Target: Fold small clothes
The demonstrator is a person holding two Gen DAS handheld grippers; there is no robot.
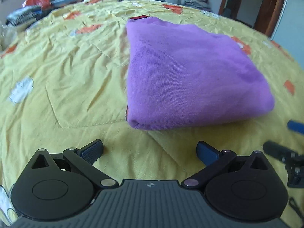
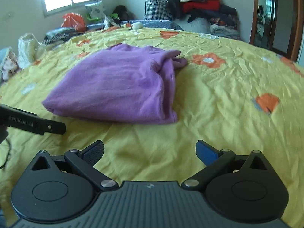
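A purple garment [image 1: 186, 76] lies folded into a thick wedge on the yellow bedspread [image 1: 66, 72], a red-and-black trim showing at its far edge. My left gripper [image 1: 150, 151] hangs open a short way in front of its near fold, nothing between the fingers. In the right wrist view the same purple garment [image 2: 117, 87] lies ahead and left, a loose sleeve end sticking out at its far right. My right gripper [image 2: 150, 151] is open and empty over bare bedspread [image 2: 218, 98]. Part of the left gripper's body [image 2: 32, 123] shows at the left edge.
The right gripper's finger [image 1: 296, 127] and frame enter at the right edge of the left wrist view. A pile of clothes [image 2: 199, 5] and a checked bag [image 2: 155, 7] stand behind the bed. Bags and clutter [image 2: 74, 20] line the far left under a window. A wooden door frame [image 2: 292, 19] is at right.
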